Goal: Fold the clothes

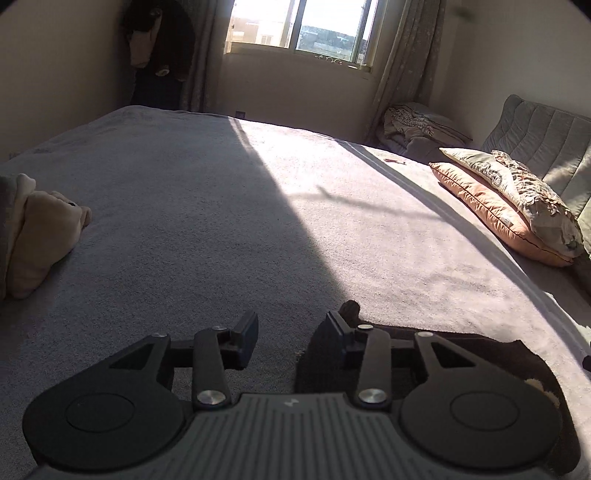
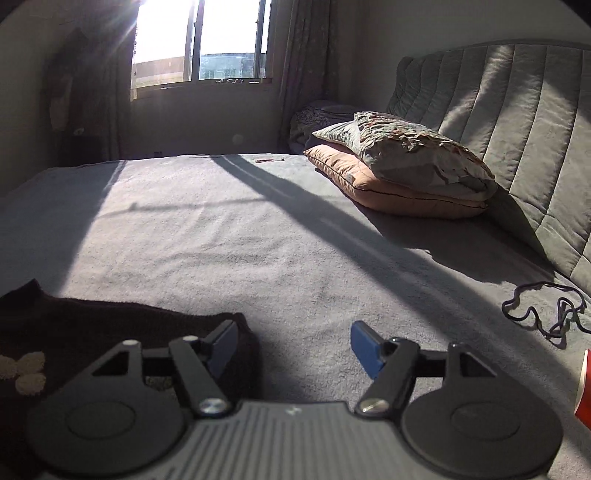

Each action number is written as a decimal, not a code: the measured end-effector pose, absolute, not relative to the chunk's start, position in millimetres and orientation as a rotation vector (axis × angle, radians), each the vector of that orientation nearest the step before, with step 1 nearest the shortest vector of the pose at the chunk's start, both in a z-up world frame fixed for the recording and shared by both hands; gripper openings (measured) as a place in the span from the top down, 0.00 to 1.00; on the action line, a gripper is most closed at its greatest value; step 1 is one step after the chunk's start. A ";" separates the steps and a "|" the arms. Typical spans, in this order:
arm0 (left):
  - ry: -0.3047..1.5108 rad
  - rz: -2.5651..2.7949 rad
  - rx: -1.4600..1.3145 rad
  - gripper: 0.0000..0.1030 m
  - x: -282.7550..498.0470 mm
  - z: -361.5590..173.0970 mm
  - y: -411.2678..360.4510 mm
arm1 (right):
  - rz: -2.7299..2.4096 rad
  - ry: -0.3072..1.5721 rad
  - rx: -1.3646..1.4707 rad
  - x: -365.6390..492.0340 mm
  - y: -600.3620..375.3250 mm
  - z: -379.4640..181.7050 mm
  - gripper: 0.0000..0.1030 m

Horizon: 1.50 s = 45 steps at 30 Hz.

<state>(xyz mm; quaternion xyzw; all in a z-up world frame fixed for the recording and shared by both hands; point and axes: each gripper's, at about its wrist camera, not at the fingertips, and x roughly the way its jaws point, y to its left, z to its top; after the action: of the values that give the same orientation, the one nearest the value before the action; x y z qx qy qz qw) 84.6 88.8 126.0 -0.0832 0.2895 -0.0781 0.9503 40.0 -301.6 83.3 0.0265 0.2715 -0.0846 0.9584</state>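
Observation:
A dark knit garment (image 1: 491, 363) lies flat on the grey bed cover (image 1: 229, 221), near its front edge. In the left wrist view my left gripper (image 1: 291, 339) is open, low over the garment's left corner, with its right finger above the cloth. In the right wrist view the same dark garment (image 2: 92, 325) shows at lower left, with cream patches on it. My right gripper (image 2: 293, 347) is open, its left finger over the garment's right corner and its right finger over bare bed cover (image 2: 258, 240). Neither gripper holds anything.
A folded cream garment (image 1: 40, 236) sits at the bed's left. Two stacked pillows (image 2: 399, 173) lean by the padded headboard (image 2: 517, 122). A black cord (image 2: 546, 310) and a red object (image 2: 583, 391) lie at the right. A window (image 1: 299, 26) is behind.

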 end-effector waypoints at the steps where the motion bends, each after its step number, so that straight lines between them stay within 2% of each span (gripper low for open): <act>1: 0.574 -0.183 -0.174 0.50 65.6 129.4 83.6 | -0.128 0.551 0.074 26.0 -295.8 84.2 0.32; 5: 0.594 -0.371 -0.139 0.48 16.1 104.9 28.6 | 0.064 0.503 0.056 -14.1 -250.2 76.7 0.34; 9: 0.622 -0.419 -0.026 0.48 19.6 63.4 -12.1 | 0.179 0.444 -0.019 -14.0 -209.1 53.4 0.36; 11: 0.645 -0.405 -0.060 0.48 30.3 49.8 -10.5 | 0.185 0.547 -0.027 4.4 -203.2 32.8 0.45; 14: 0.668 -0.414 -0.108 0.45 40.6 38.9 -3.6 | 0.200 0.594 0.010 17.9 -212.0 7.3 0.41; 20: 0.652 -0.404 -0.068 0.44 41.5 29.9 -9.1 | 0.184 0.595 -0.041 21.3 -202.6 4.2 0.38; 27: 0.653 -0.384 -0.070 0.44 42.0 29.6 -11.2 | 0.198 0.523 0.096 5.1 -209.2 27.2 0.38; 32: 0.646 -0.375 -0.039 0.44 36.7 28.9 -12.5 | 0.186 0.589 -0.024 9.9 -199.1 6.3 0.28; 37: 0.660 -0.366 -0.034 0.44 38.6 30.1 -12.7 | 0.189 0.588 0.077 9.5 -207.6 18.7 0.28; 41: 0.654 -0.355 -0.011 0.43 37.3 29.1 -16.2 | 0.178 0.571 0.054 6.5 -208.7 17.6 0.26; 43: 0.650 -0.350 0.005 0.43 36.3 28.7 -18.7 | 0.163 0.594 -0.003 11.3 -206.3 5.1 0.17; 45: 0.646 -0.347 0.012 0.43 35.3 28.3 -19.7 | 0.166 0.588 -0.003 14.5 -205.8 1.6 0.13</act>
<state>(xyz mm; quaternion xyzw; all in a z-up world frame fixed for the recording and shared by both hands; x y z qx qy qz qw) 35.3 -19.7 28.3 0.0061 0.3157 -0.1694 0.9336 14.5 -205.8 1.6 -0.0016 0.2893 0.0819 0.9537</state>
